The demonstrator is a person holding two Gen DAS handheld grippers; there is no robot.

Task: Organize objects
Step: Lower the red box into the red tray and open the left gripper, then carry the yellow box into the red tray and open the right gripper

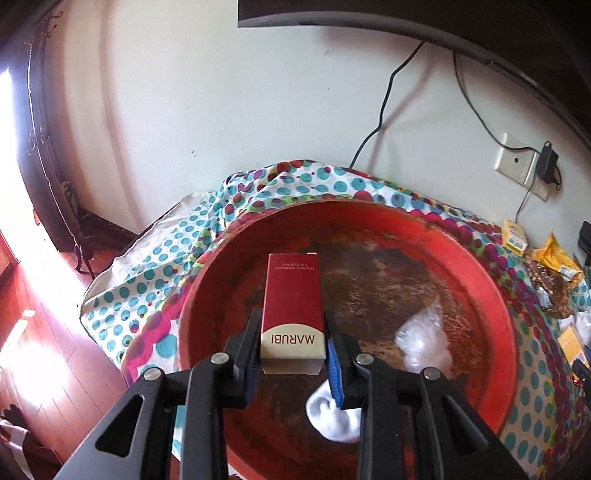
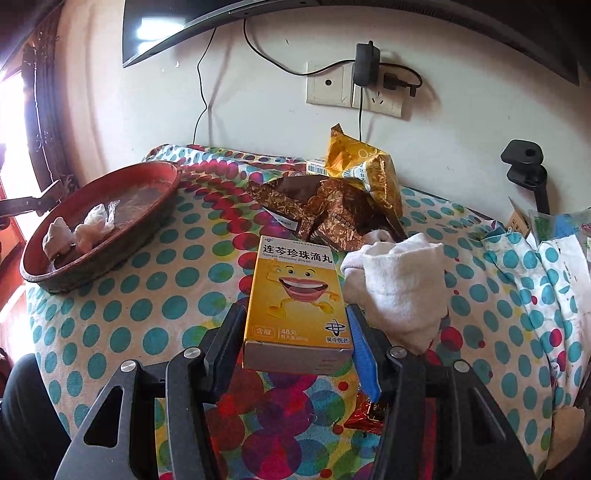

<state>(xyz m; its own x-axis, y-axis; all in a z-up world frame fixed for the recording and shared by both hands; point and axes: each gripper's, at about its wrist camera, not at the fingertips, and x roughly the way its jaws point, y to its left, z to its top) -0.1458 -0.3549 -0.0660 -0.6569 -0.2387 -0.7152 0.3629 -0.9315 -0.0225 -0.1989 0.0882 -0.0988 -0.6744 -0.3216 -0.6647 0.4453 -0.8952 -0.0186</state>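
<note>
The left claw (image 1: 293, 343) is clenched on the near end of the red box (image 1: 293, 306), whose long axis runs away from it, hanging over the red tray (image 1: 491, 295) with a sock (image 1: 334, 417) and a plastic wrap (image 1: 424, 343) lying below. The right claw (image 2: 297, 343) grips the yellow box (image 2: 295, 295) the same way above the desk; the tray lies well to its far left, so the left is nearer.

A: What hangs at the top of the frame?
B: A dark television (image 2: 166, 33), with a wall socket (image 2: 354, 90) and black adapter (image 2: 365, 62) right of it.
A: Lower left?
B: Wooden floor (image 1: 48, 354).
</note>
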